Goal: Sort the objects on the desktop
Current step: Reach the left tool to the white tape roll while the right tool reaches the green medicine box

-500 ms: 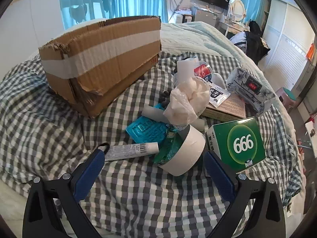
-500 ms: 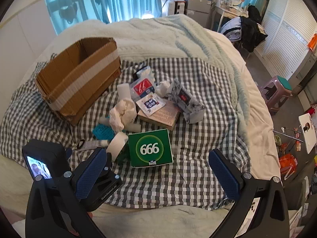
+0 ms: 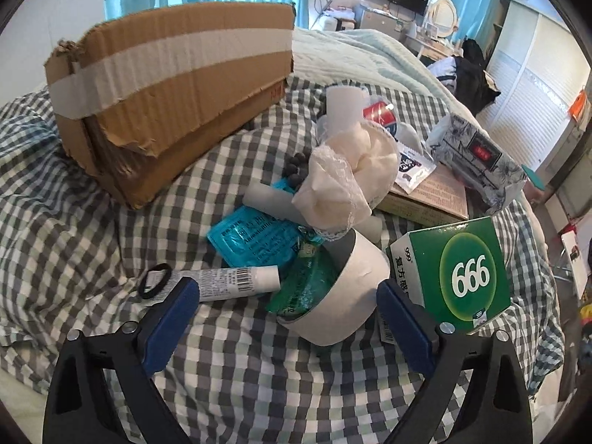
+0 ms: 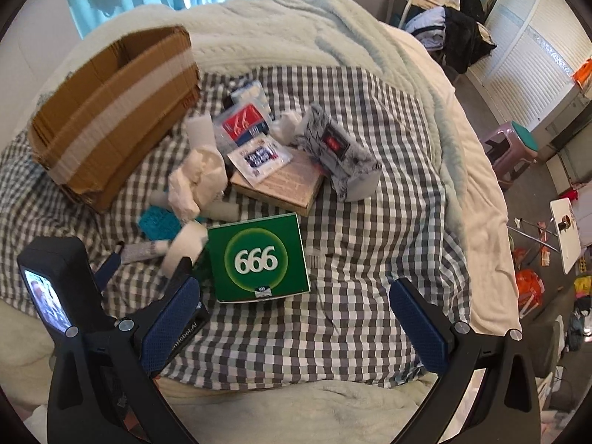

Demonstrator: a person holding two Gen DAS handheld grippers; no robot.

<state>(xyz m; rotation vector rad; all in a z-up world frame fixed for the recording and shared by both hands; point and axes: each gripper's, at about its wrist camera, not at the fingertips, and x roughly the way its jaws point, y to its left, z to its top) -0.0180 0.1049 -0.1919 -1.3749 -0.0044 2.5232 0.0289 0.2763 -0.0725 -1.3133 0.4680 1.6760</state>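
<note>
Clutter is lying on a bed under a grey-and-white checked sheet (image 4: 370,222), with a pale knitted blanket (image 4: 296,37) lying behind it.

- Cardboard box (image 3: 177,88): sitting at the left rear, open-topped, banded with white tape, its near corner torn.
- White tape roll (image 3: 344,288): lying tilted directly ahead of the left hand-held gripper (image 3: 288,314), whose blue pads are standing wide apart with nothing between them; the right pad is sitting just beside the roll and the green "666" medicine box (image 3: 458,273).
- White tube (image 3: 229,281) with a barcode and a black ring (image 3: 155,281) beside it: lying near the left pad, the tube's tail being covered by it.
- Teal foil packets (image 3: 255,236): lying under the roll and under a cream lace-edged cloth bundle (image 3: 347,185), partly covered.
- Dark beads (image 3: 296,170): showing behind the bundle; too small to identify.
- Patterned tissue pack (image 4: 344,151): resting on a flat brown book-like box (image 4: 285,185), along with small sachets (image 4: 259,155); their print is unreadable.
- Right hand-held gripper (image 4: 292,318): hovering above the sheet in front of the green box, jaws spread fully, holding nothing. The left device is blocking the lower left of this view.

Curtains, furniture and a stool (image 4: 514,144) are blurring toward the rim.
</note>
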